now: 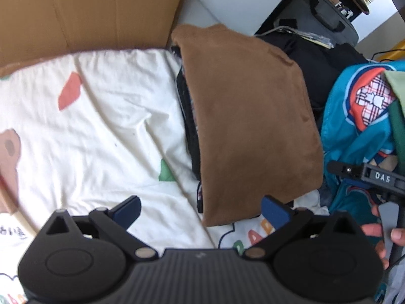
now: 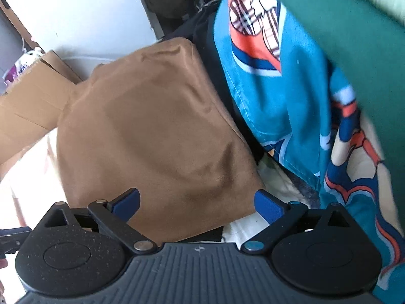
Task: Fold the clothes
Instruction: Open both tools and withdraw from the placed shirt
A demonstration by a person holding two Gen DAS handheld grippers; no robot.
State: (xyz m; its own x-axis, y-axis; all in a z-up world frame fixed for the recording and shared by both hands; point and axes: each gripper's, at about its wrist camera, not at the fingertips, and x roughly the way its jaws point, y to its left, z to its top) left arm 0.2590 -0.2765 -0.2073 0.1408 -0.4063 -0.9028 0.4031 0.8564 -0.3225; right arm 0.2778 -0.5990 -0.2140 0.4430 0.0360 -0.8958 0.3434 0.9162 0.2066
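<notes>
Jaws wide apart on both tools: the left gripper (image 1: 201,211) and the right gripper (image 2: 197,204) each hold nothing, blue pads clear of the cloth. Just beyond them the folded brown garment (image 1: 249,126) lies on top of a stack of dark folded clothes (image 1: 188,116), on a white printed sheet (image 1: 106,116). A blue patterned garment (image 1: 354,126) is heaped to its right. A cardboard box (image 1: 101,12) stands at far left.
</notes>
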